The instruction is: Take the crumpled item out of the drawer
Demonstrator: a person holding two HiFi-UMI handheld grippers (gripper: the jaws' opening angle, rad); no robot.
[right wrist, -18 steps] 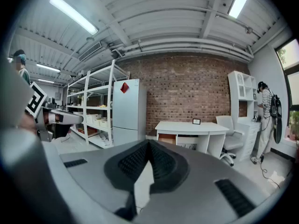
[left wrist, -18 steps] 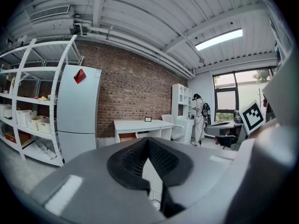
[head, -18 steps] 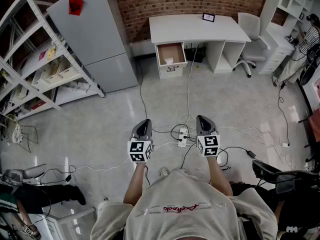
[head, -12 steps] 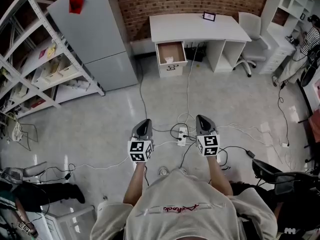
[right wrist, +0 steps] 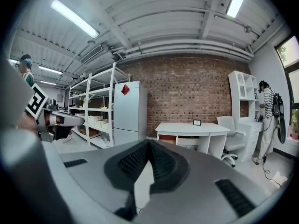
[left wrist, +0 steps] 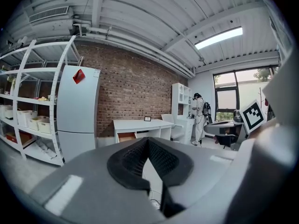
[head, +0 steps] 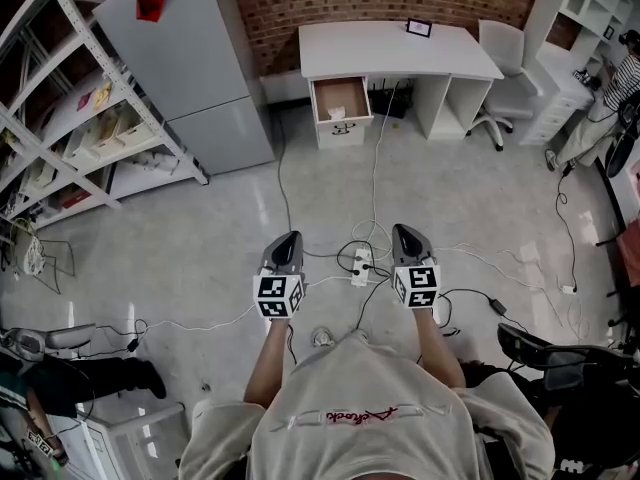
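A white desk (head: 400, 50) stands far ahead against the brick wall. Its drawer (head: 340, 98) is pulled open, and a small pale crumpled item (head: 337, 114) lies at the drawer's front. Both grippers are held side by side over the floor, several steps short of the desk. My left gripper (head: 290, 240) and right gripper (head: 404, 234) are shut with nothing between the pads. In the left gripper view, the left gripper (left wrist: 148, 141) points toward the desk (left wrist: 140, 123) and open drawer (left wrist: 125, 136). The right gripper (right wrist: 149, 143) faces the same desk (right wrist: 191, 126).
Cables and a power strip (head: 361, 266) lie on the floor between the grippers and the desk. A grey fridge (head: 190, 58) and white shelving (head: 60, 138) stand to the left. A white chair (head: 500, 68) and a standing person (head: 612, 78) are on the right. A dark chair (head: 560, 368) is near right.
The head view has shifted slightly, so the desk sits a little higher in the frame. Both grippers stay shut in the same side-by-side pose.
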